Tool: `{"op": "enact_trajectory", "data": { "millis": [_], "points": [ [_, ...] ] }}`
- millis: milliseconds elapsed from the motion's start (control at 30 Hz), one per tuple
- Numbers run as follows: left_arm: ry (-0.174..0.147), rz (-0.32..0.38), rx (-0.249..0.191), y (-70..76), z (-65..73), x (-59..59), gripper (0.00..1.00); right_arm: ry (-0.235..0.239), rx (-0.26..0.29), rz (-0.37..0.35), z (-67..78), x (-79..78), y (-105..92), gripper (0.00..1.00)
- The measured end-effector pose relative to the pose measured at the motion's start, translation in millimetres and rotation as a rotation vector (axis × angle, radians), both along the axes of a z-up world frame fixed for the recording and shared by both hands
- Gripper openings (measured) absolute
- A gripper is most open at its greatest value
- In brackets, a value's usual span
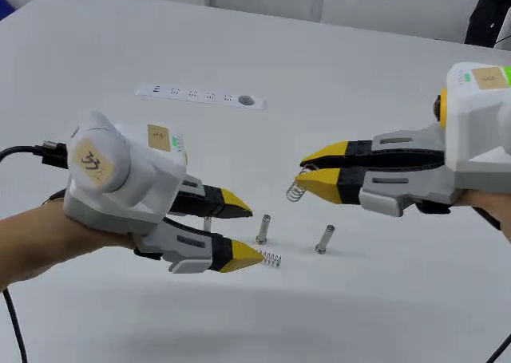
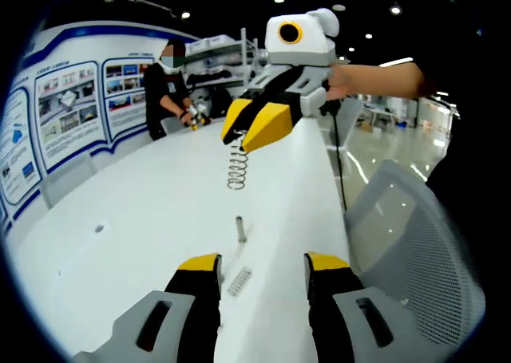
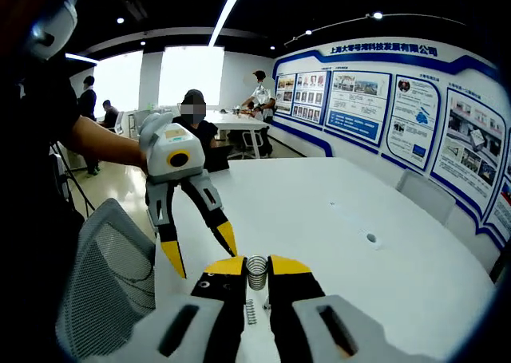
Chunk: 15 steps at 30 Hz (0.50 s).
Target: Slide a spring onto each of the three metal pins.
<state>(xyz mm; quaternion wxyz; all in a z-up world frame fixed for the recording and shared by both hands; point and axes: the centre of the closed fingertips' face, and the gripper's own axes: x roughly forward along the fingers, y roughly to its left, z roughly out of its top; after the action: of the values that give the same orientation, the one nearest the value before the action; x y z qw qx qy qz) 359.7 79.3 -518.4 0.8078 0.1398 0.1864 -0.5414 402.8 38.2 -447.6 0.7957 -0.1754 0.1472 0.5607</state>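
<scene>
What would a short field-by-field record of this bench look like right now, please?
left gripper: open, holding nothing
right gripper: shut on a spring, held above the table
pins: two upright and bare; a third is partly hidden behind the left gripper
loose spring: lying on the table by the left gripper's tip
power strip: farther back on the table

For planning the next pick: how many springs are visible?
2. One spring is pinched by the right gripper; a loose spring lies on the table near the left gripper. A third may be hidden.
</scene>
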Motion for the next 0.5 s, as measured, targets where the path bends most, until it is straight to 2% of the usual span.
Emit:
{"op": "enact_trajectory", "data": {
  "millis": [100,233,333,433,500],
  "points": [
    [-0.013,0.032,0.008,9.0,1.3,5.0,0.52,0.004,-0.005,-0.071,-3.1,15.5,-14.3,0.10],
    [-0.026,0.067,0.011,19.8,4.3,8.9,0.58,0.006,-0.031,-0.112,-11.4,27.0,-28.4,0.11],
    [0.002,0.102,0.001,29.2,3.9,10.2,0.65,0.021,-0.050,-0.156,-23.1,35.4,-39.2,0.11],
    [0.011,0.149,0.013,40.1,1.5,14.1,0.71,0.021,-0.090,-0.182,-38.1,40.2,-46.8,0.11],
    [0.017,0.173,0.021,46.7,-1.1,16.0,0.76,0.032,-0.095,-0.197,-48.9,42.6,-49.8,0.11]
  ]
}}
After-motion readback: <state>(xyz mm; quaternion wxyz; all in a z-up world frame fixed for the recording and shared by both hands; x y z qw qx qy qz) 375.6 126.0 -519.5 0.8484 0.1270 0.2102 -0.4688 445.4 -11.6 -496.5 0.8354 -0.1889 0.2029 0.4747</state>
